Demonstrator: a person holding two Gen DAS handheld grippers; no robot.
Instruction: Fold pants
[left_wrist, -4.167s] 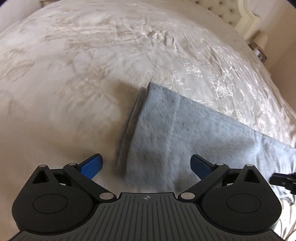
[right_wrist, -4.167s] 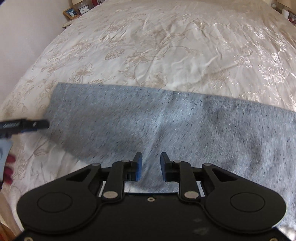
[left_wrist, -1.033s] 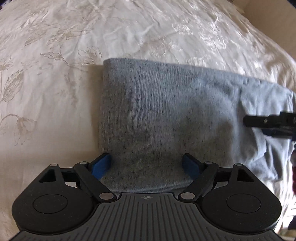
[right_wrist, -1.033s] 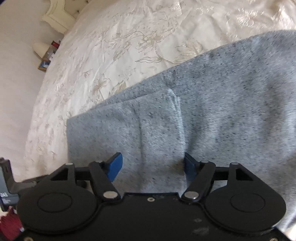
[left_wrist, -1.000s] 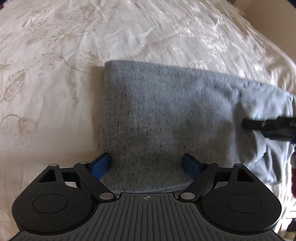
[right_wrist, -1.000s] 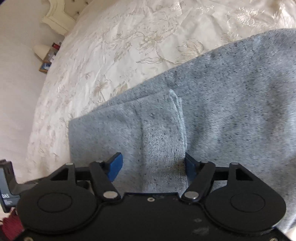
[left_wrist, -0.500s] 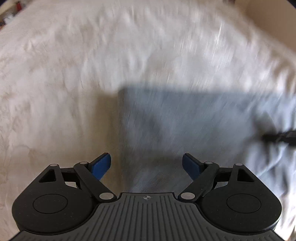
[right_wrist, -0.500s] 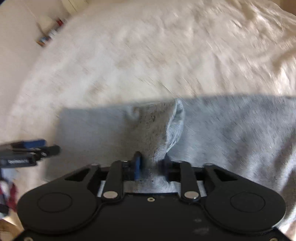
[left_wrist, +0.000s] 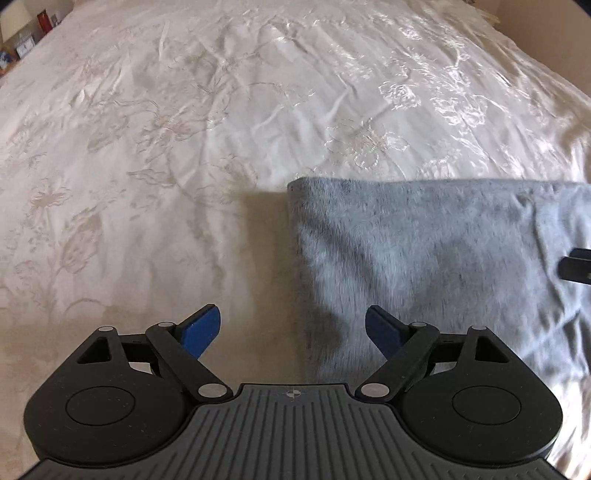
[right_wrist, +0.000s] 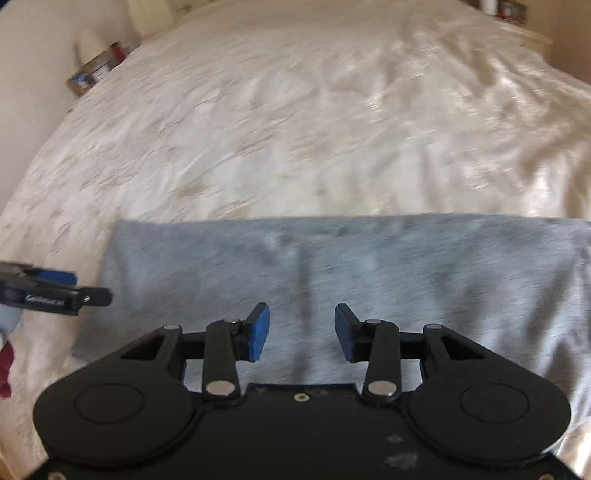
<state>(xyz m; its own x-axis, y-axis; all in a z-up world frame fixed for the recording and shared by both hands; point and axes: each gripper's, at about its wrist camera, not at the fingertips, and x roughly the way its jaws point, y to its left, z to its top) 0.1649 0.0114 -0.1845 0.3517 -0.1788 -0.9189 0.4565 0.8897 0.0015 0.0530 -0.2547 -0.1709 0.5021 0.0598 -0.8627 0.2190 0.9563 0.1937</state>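
Note:
Folded grey pants (left_wrist: 424, 258) lie flat on the cream bedspread (left_wrist: 221, 110). My left gripper (left_wrist: 291, 328) hangs open and wide above their left edge, which runs between the fingers without touching either pad. In the right wrist view the pants (right_wrist: 369, 266) stretch across the frame. My right gripper (right_wrist: 301, 332) hovers over their middle; its jaws are opening and no fabric is pinched between the blue pads (right_wrist: 258, 330). The left gripper's tip (right_wrist: 70, 295) shows beside the pants' left end, and the right gripper's tip (left_wrist: 578, 266) shows at the right edge of the left wrist view.
The embroidered bedspread (right_wrist: 314, 129) spreads far beyond the pants. A bedside shelf with small items (right_wrist: 94, 72) stands at the back left. A red jar (left_wrist: 43, 20) sits at the top left corner. A dark red sleeve (right_wrist: 5, 369) shows at the left edge.
Half a second ago the right gripper was shut on a raised fold of the pants; it has let go and risen, and the fabric lies flat. The left gripper shifted left and up.

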